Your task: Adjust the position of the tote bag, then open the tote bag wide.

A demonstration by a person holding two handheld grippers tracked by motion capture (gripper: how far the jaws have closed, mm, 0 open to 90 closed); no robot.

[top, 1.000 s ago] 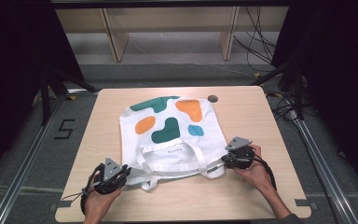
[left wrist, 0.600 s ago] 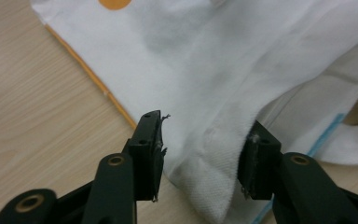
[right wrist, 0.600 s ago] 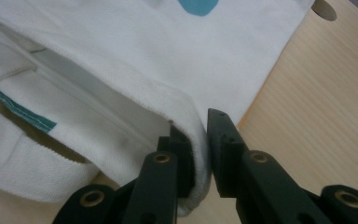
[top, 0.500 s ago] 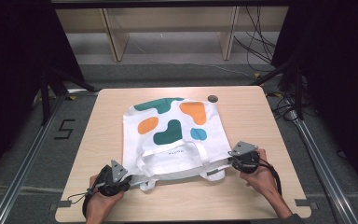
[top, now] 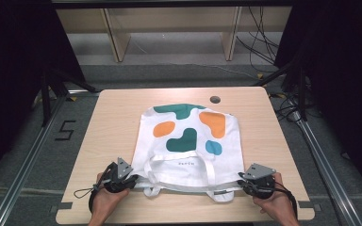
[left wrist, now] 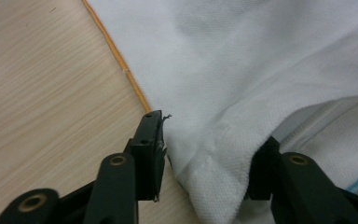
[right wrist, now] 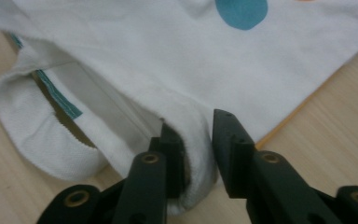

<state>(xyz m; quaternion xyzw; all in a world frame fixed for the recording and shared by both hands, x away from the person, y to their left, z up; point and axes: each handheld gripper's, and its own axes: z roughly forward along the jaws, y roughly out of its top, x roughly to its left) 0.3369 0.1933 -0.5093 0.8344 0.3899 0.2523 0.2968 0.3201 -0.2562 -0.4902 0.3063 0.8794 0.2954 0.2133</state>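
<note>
A white tote bag [top: 188, 136] with green, orange and teal patches lies flat on the wooden table [top: 113, 117], mouth and handles toward the near edge. My left gripper [top: 134, 181] sits at the mouth's near-left corner. Its jaws have just been closing, and a fold of the bag [left wrist: 214, 93] lies between them, left gripper [left wrist: 210, 135] still apart. My right gripper [top: 242, 181] is at the near-right corner. Its jaws have just been opening; right gripper [right wrist: 195, 122] straddles the hem [right wrist: 196, 140], one jaw inside the mouth. A handle loop [right wrist: 32, 126] lies to its left.
A round cable hole [top: 214, 99] sits in the table's far edge, beyond the bag. Both hands rest close to the table's near edge [top: 184, 217]. Wooden shelf legs [top: 115, 37] and cables stand on the floor behind, and metal rails [top: 28, 165] run along both sides.
My right gripper has moved toward the near edge and slightly right, drawing the bag's near-right corner out flatter. The left gripper has stayed almost in place.
</note>
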